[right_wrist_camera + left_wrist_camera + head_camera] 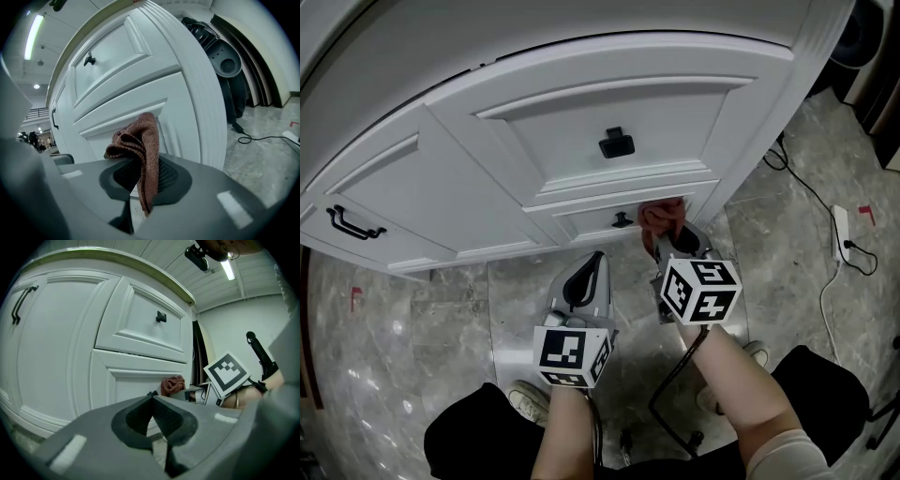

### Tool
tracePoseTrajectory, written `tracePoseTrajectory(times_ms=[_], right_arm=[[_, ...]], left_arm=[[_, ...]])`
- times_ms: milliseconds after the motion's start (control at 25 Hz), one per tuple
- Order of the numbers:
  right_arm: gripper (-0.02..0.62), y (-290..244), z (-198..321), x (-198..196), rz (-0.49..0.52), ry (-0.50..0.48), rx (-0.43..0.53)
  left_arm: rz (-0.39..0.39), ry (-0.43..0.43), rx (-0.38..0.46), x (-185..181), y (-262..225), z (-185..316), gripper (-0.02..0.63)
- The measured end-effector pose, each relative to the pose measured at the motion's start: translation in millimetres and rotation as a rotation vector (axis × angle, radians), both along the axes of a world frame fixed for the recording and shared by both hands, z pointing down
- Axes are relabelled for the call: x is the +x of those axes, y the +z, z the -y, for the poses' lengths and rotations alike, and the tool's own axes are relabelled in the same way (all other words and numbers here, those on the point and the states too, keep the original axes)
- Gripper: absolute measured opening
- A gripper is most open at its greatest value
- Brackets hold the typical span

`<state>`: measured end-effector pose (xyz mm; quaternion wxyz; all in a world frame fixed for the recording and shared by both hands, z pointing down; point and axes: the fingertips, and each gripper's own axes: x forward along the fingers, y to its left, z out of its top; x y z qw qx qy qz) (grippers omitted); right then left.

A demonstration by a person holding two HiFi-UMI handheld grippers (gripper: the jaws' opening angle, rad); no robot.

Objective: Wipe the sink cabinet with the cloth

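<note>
**Right tool (139, 183) clamped on cloth; left tool (152, 401) closed, empty**

Grips the reddish-brown cloth (140, 145) on the right side, jaws pressed together with the fabric pinched between the pads. Lets a crumpled bunch stand up above the jaw tips and a narrow tail hang down through the gap below. Points at the white sink cabinet (534, 141), low on its front.

Puts the cloth at the face of the lower drawer (581, 223), just right of its small dark knob (622, 220) and near the cabinet's right corner post. Cannot tell whether the fabric actually touches the panel or sits just off it.

On the left side, shows both jaws brought fully together with nothing between them. Sits lower than the right tool and beside it, aimed at the same cabinet front but clearly apart from it.

Above the cloth, shows the upper drawer (581, 112) with a square black pull (617, 143). Further left, shows a door (384, 206) with a black bar handle (352, 223).

Below, shows a grey marbled floor (441, 319), with a white power strip (841, 232) and its dark cable off to the right. Shows a pale shoe (525, 401) at the bottom of the head view, near the left forearm.
</note>
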<state>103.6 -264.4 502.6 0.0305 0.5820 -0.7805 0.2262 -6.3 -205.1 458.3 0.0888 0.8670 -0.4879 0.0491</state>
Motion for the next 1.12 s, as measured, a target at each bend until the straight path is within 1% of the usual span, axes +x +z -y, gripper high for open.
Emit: tracePoseTrajectory(times_ms=[160,280,400,640,760,840,920,1040,1120], right_arm=[[0.078,1,0,23,-0.003,0.041,-0.004],[0.08,-1,-1,34,-0.017,0.037,0.002],[0.08,-2,-4,42,-0.011,0.041,0.005],[0.078,5,-8,72,0.005,0.114,-0.015],[0.078,7,-12,75,0.012,0.137,-0.013],[0.078,9,-16,66,0.023,0.136,-0.015],[0.078,16,-19,47,0.019,0.105,-0.021],[0.078,36,-25,-3,-0.003,0.011,-0.048],[0.078,50,-29,-40,-0.015,-0.056,-0.073]], left_arm=[[-0.003,0.007,-0.001,7,2,3,0.0],[-0.003,0.018,-0.008,15,5,3,0.0],[-0.005,0.028,-0.009,22,5,3,0.0],[-0.013,0.033,-0.01,28,8,5,0.0],[0.013,0.053,-0.012,32,14,0,0.0],[0.034,0.056,-0.015,30,19,-2,0.0],[0.026,0.044,-0.019,23,20,-3,0.0],[-0.04,0.009,-0.034,3,17,-3,0.0],[-0.051,-0.017,-0.04,-13,17,-4,0.0]])
